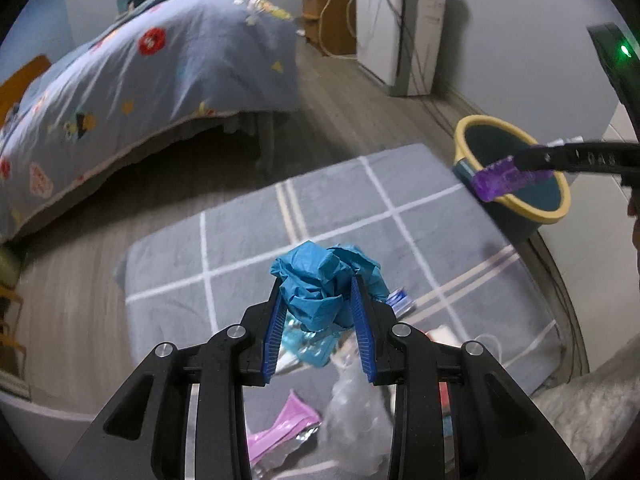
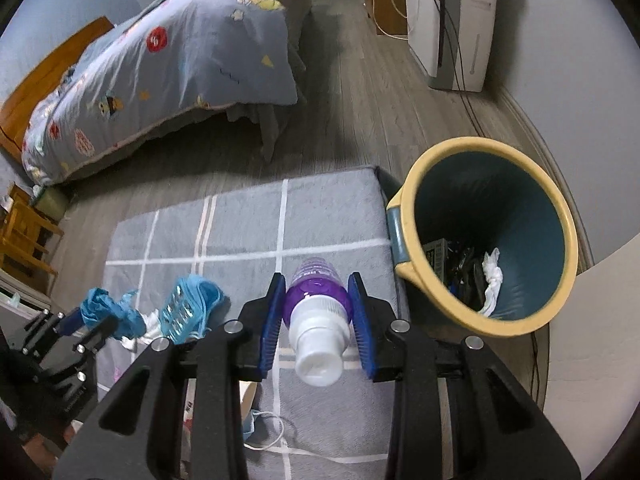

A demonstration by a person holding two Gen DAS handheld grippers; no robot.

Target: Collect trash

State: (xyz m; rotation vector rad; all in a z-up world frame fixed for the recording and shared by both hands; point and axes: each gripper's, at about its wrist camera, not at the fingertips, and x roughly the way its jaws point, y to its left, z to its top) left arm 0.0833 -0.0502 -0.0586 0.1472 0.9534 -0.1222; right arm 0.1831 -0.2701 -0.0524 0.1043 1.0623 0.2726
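My left gripper (image 1: pixel 320 292) is shut on a crumpled blue paper ball (image 1: pixel 326 280), held above the grey checked mat (image 1: pixel 248 232). My right gripper (image 2: pixel 318 284) is shut on a purple bottle (image 2: pixel 318 292) with a white cap pointing back at the camera. The yellow-rimmed teal trash bin (image 2: pixel 492 240) stands right of the mat and holds white tissue and dark scraps. In the left wrist view the purple bottle (image 1: pixel 508 180) hangs at the trash bin (image 1: pixel 516 148) rim. In the right wrist view the left gripper (image 2: pixel 86 320) with the blue paper ball (image 2: pixel 108 312) sits low left.
More litter lies on the mat: a pink wrapper (image 1: pixel 280 428), clear plastic (image 1: pixel 352 412), a blister pack (image 2: pixel 180 312) and a face mask (image 2: pixel 256 424). A bed with a blue quilt (image 2: pixel 168 68) stands beyond, a white appliance (image 2: pixel 456 20) by the wall.
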